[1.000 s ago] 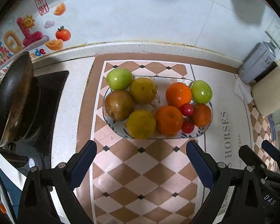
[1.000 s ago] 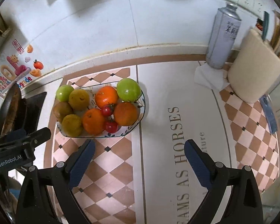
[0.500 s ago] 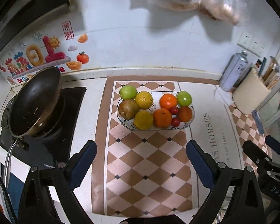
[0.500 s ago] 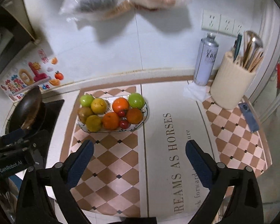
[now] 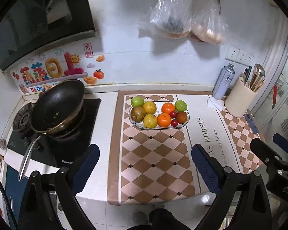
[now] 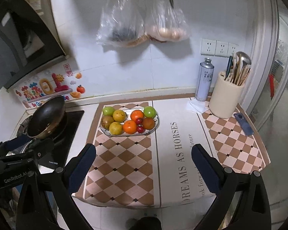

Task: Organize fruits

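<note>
In the left wrist view the left gripper (image 5: pixel 145 162) has pulled well back from where it was a second ago: the plate (image 5: pixel 187 121), which then filled the middle of the frame, now sits small at centre, on the checked mat (image 5: pixel 153 164) over the table (image 5: pixel 107 103). Its jaws are spread wide and hold nothing. All the fruit lies on the plate, sorted roughly by colour: a green apple (image 5: pixel 137 101), yellow citrus and a brownish pear on the left, oranges (image 5: pixel 164 119), small red fruits and a second green fruit on the right. With both tools withdrawn and no fruit loose on the mat, I judge the sorting finished or very nearly so. The right gripper (image 5: pixel 278 156) shows only as a dark arm at the right edge, its tips cut off. In the right wrist view the right gripper (image 6: pixel 143 160) is also backed away from the plate (image 6: pixel 157 123), which sits left of centre, and its jaws are likewise spread and empty. The left gripper (image 6: pixel 17 151) enters at the lower left, partly covering the wok (image 6: pixel 46 117) on the stove. What the hanging bags (image 6: pixel 140 25) hold is blurred behind plastic, and the plate's far rim is hidden by fruit.
</note>
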{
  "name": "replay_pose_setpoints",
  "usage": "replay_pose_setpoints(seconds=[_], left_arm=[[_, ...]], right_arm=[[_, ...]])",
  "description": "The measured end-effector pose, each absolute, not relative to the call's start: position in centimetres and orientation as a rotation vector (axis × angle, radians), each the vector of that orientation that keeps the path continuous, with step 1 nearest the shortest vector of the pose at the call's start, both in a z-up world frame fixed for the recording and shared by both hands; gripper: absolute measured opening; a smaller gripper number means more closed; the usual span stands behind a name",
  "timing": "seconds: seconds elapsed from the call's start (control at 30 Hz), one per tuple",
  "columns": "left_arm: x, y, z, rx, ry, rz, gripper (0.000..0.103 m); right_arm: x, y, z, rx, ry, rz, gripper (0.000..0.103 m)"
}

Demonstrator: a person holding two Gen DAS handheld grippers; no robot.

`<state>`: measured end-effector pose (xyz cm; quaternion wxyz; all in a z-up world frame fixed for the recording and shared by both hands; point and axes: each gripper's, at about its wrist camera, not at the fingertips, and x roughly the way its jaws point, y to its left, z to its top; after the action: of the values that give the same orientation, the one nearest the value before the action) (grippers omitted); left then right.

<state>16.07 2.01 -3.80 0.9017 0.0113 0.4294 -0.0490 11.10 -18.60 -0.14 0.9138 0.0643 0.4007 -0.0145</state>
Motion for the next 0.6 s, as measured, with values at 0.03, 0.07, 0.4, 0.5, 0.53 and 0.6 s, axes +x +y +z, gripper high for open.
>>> replay_pose_setpoints(seconds=[0.03, 0.07, 0.4, 0.5, 0.53, 0.6], left_arm=[[15.4, 2.1, -3.4, 0.024, 0.879, -0.101, 0.098], [15.0, 2.2, -3.1, 0.022, 0.873, -0.099, 0.098], [11.7, 1.9, -0.7, 0.021, 0.820, -0.059, 0.098], [11.0, 1.7, -0.2, 0.018, 0.805, -0.053, 0.098], [10.9, 1.5, -0.1, 0.026, 0.801, -0.048, 0.098], [10.6, 1.2, 0.0, 0.031, 0.794, -0.042, 0.098]], right_arm=[[10.7, -18.5, 0.2, 0.129, 0.819, -0.029, 0.102], [10.1, -18.4, 0.6, 0.123, 0.811, -0.026, 0.102], [7.2, -18.7, 3.9, 0.099, 0.777, 0.007, 0.102], [7.0, -18.8, 4.1, 0.105, 0.780, 0.024, 0.102], [7.0, -18.9, 4.2, 0.109, 0.780, 0.029, 0.102], [6.9, -19.0, 4.3, 0.115, 0.776, 0.035, 0.102]])
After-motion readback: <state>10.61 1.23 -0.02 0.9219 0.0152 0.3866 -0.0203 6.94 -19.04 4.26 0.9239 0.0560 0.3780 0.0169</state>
